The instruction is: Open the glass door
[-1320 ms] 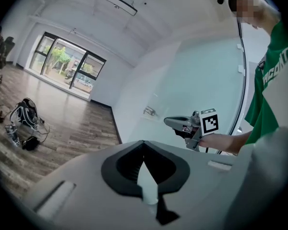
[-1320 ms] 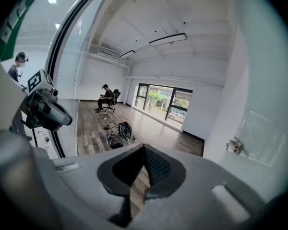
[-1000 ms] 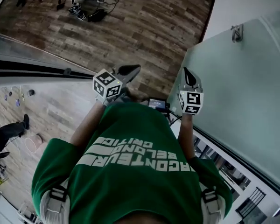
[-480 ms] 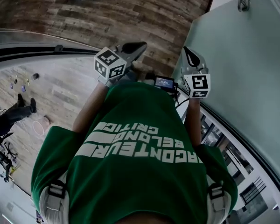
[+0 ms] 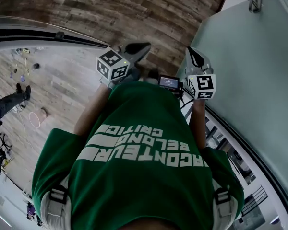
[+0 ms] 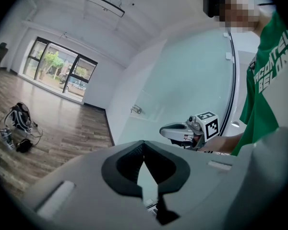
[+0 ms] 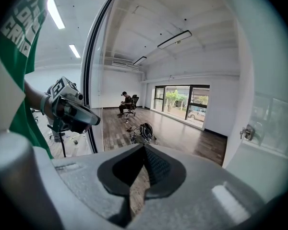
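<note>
Glass, pale green and smooth, filled the right side of the head view: this was the glass door, right next to the person. It looked slippery, so I thought a push with closed jaws could slide off it. A hard bump from a gripper might also mark or crack it. Brown wood floor spread out ahead. Both arms were bent up in front of the green shirt, with the grippers pointing away from the body. The right gripper was just beside the door, but I could not tell if it touched. The left gripper was held over the floor, apart from the door. Both pairs of jaws were pressed together with nothing between them. The small metal fitting on the door was well apart from both grippers
</note>
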`<state>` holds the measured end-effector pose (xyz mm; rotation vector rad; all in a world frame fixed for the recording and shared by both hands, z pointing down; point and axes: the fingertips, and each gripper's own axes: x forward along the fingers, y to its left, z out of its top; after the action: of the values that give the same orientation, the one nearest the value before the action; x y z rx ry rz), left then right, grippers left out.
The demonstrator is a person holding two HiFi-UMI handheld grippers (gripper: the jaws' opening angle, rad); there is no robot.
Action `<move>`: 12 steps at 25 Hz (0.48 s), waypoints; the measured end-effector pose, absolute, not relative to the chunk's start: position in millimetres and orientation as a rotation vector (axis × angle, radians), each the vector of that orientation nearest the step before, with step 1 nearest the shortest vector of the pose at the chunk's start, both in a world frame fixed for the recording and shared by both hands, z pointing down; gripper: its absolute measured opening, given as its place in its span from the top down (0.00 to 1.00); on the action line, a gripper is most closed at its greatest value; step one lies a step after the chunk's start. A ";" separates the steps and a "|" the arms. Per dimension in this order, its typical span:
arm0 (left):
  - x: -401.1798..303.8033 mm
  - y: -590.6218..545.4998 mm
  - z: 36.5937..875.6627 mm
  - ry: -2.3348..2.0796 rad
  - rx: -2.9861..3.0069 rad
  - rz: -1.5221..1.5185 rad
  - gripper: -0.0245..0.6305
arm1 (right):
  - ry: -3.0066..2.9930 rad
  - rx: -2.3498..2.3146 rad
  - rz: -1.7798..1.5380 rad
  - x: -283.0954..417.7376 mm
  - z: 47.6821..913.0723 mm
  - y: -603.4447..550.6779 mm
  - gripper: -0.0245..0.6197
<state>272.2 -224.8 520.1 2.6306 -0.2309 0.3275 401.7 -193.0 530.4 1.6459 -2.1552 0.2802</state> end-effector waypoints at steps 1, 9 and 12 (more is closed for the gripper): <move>271.9 -223.2 520.1 -0.240 2.628 0.326 0.94 | -2.161 1.639 0.281 401.9 530.4 -192.6 0.97; 272.3 -216.5 517.7 -0.310 2.619 0.308 0.94 | -2.196 1.589 0.281 403.6 533.0 -191.4 0.97; 271.6 -216.2 517.4 -0.333 2.617 0.303 0.94 | -2.211 1.567 0.284 402.1 534.2 -192.0 0.97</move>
<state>271.6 -216.2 517.4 2.6169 -0.3330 0.3029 402.1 -192.0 534.2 1.5673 -2.2106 0.2843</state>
